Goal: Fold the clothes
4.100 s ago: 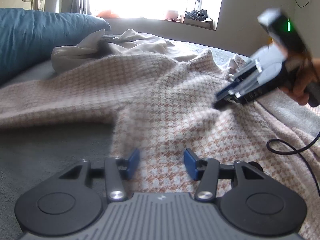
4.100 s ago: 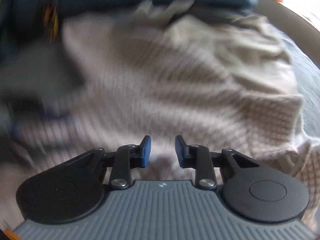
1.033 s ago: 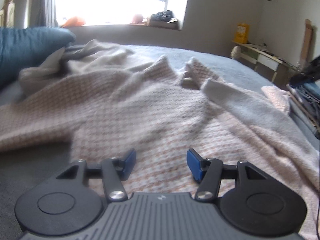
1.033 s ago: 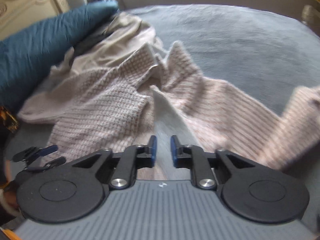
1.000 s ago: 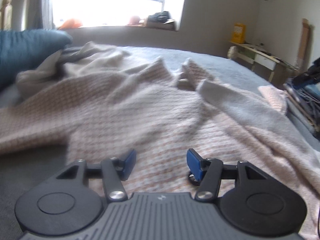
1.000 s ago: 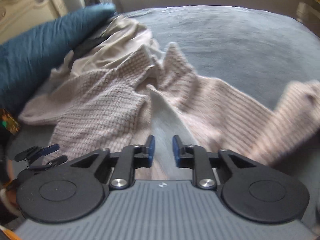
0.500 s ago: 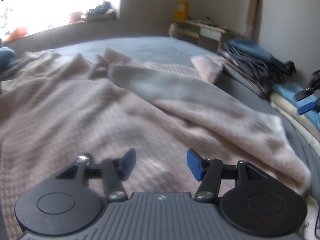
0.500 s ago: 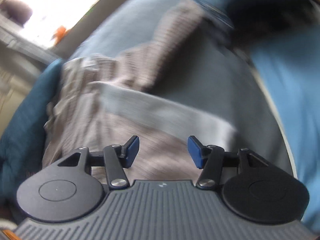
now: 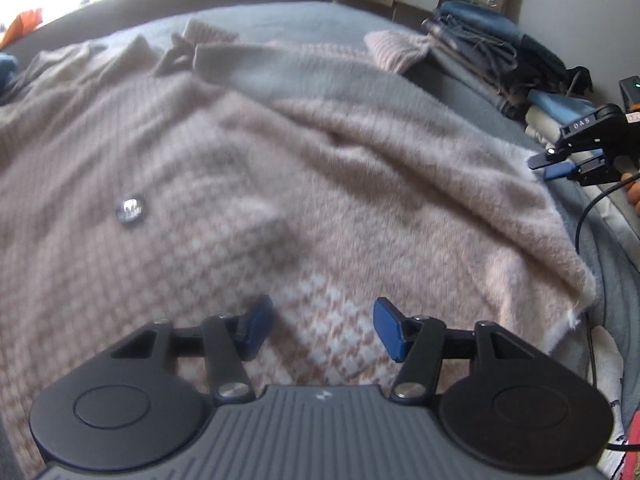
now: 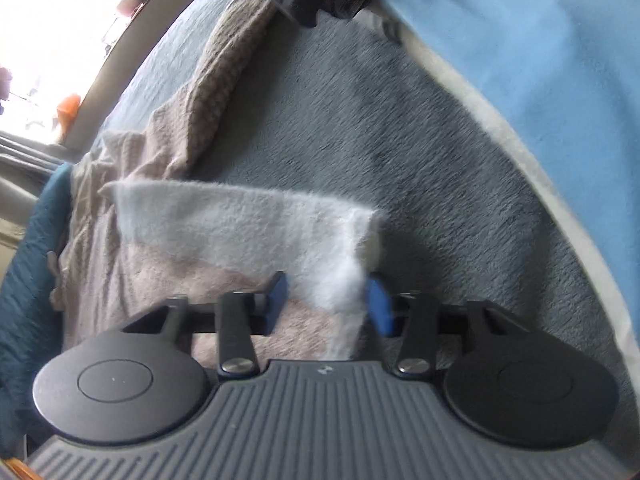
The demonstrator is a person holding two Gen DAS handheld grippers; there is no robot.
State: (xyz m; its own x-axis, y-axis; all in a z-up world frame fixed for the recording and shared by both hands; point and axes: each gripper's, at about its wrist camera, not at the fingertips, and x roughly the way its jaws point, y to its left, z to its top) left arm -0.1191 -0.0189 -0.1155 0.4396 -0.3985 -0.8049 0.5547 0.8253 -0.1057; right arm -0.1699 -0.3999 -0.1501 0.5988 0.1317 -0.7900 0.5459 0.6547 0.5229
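- The pink and white knitted garment [image 9: 248, 184] lies spread over the grey bed [image 10: 420, 128], rumpled, with a round metal button [image 9: 129, 209] showing on its front.
- Its fuzzy pale edge [image 10: 248, 220] runs across the bed in the right wrist view, ending in a corner at the right gripper [image 10: 326, 300].
- The right gripper's jaws are closing, with that corner of the garment between them; the pads are not yet seen pressing it flat.
- The left gripper [image 9: 320, 326] hovers over the patterned front of the garment, jaws apart and nothing between them.
- Bare grey bed lies open beyond the garment's edge, up to a cream border [image 10: 480, 92] and a light blue cloth [image 10: 540, 40].
- A stack of folded clothes [image 9: 492, 56] sits past the garment's far right side.
- A dark blue pillow [image 10: 24, 264] borders the garment on the other side.
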